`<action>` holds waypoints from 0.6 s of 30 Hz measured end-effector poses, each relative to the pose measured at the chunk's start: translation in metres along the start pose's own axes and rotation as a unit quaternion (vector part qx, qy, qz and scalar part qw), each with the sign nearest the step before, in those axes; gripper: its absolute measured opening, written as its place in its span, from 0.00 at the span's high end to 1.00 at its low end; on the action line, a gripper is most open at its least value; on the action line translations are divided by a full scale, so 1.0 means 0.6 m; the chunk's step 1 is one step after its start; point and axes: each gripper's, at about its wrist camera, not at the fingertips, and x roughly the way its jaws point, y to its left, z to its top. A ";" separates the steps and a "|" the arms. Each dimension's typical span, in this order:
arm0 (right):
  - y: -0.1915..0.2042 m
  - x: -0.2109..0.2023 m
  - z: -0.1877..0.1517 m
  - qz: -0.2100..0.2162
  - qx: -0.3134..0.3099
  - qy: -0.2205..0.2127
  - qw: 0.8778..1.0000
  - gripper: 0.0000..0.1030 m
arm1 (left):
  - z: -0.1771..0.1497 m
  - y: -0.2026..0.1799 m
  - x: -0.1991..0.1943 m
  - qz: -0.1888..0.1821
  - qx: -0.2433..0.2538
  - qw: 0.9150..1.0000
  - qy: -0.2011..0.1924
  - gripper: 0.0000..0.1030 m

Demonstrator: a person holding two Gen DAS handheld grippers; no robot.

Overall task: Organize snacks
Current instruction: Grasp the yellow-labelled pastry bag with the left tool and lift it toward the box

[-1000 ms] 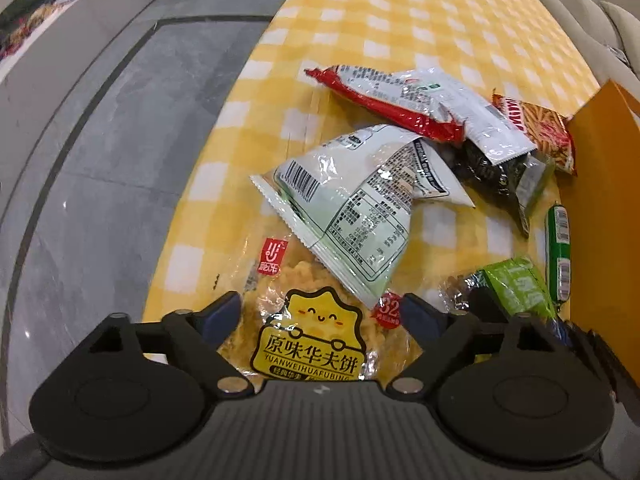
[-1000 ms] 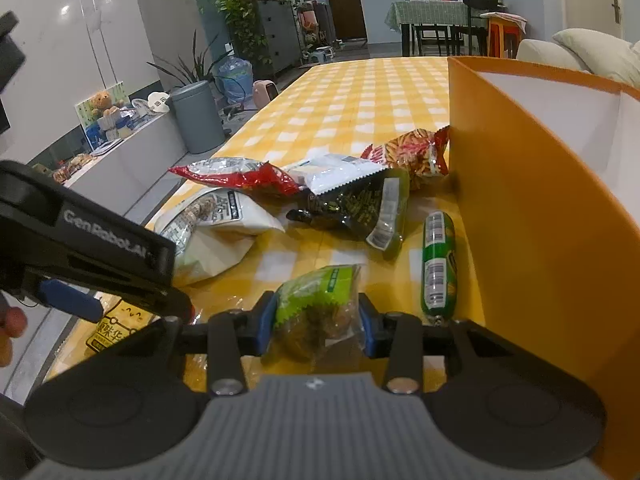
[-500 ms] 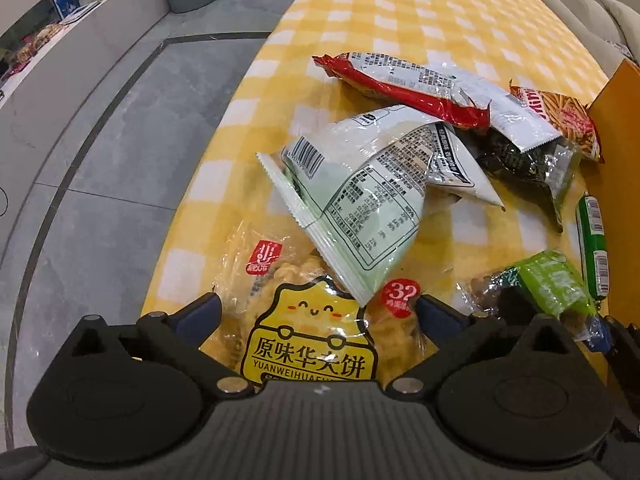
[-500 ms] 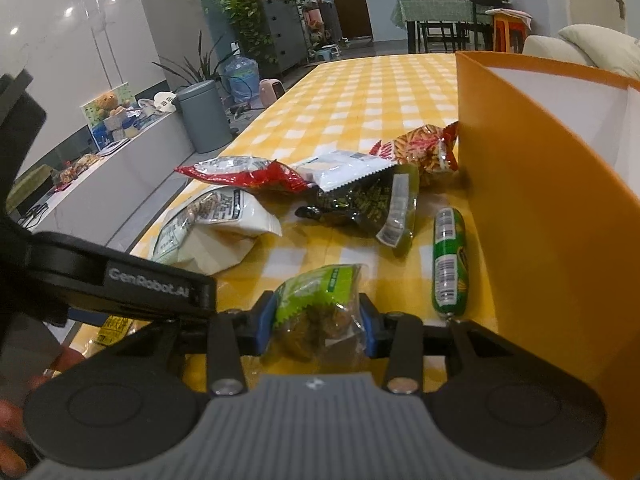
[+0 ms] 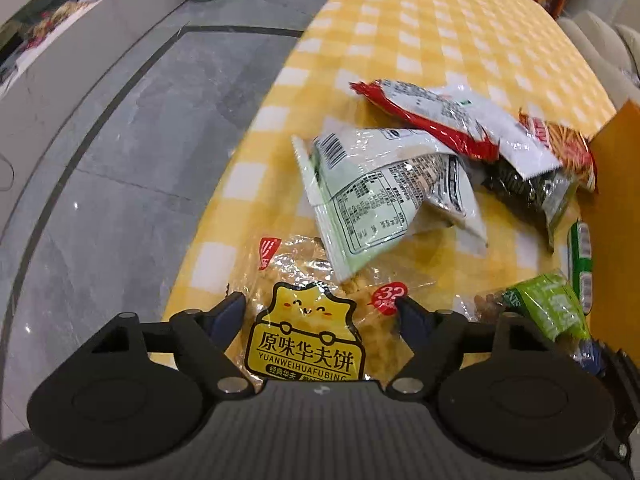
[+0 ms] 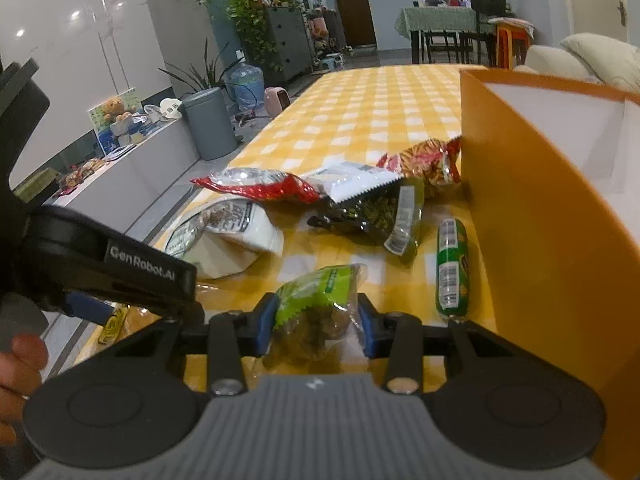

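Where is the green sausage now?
In the right wrist view, the green sausage lies on the table beside the orange box, right of the dark green packet.

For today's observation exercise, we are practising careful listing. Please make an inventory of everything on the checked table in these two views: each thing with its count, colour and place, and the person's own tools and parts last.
clear waffle-biscuit bag with yellow label: one, near table edge, between the closing left fingers
pale green-white foil pouch: one, overlapping the biscuit bag
red-edged silver packet: one, farther back
white sachet: one, on the dark packet
dark green seaweed-like packet: one, mid-table
red-orange stick-snack bag: one, against the box
green sausage stick: one, beside the box wall
small green nut packet: one, clamped
orange cardboard box: one, right
yellow-white checked tablecloth: one
left gripper: black, closing
right gripper: black
hand: one, lower left
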 end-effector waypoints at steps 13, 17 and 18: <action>0.007 -0.068 0.039 0.013 0.000 -0.048 0.999 0.61 | -0.019 0.026 -0.050 -0.117 -0.078 0.990 0.019 0.20; -0.001 -0.090 0.049 0.007 0.003 -0.062 0.998 0.62 | -0.024 0.013 -0.064 -0.123 -0.068 0.990 0.019 0.20; -0.006 -0.100 0.052 0.002 0.008 -0.068 0.998 0.62 | -0.025 0.009 -0.071 -0.132 -0.062 0.989 0.015 0.20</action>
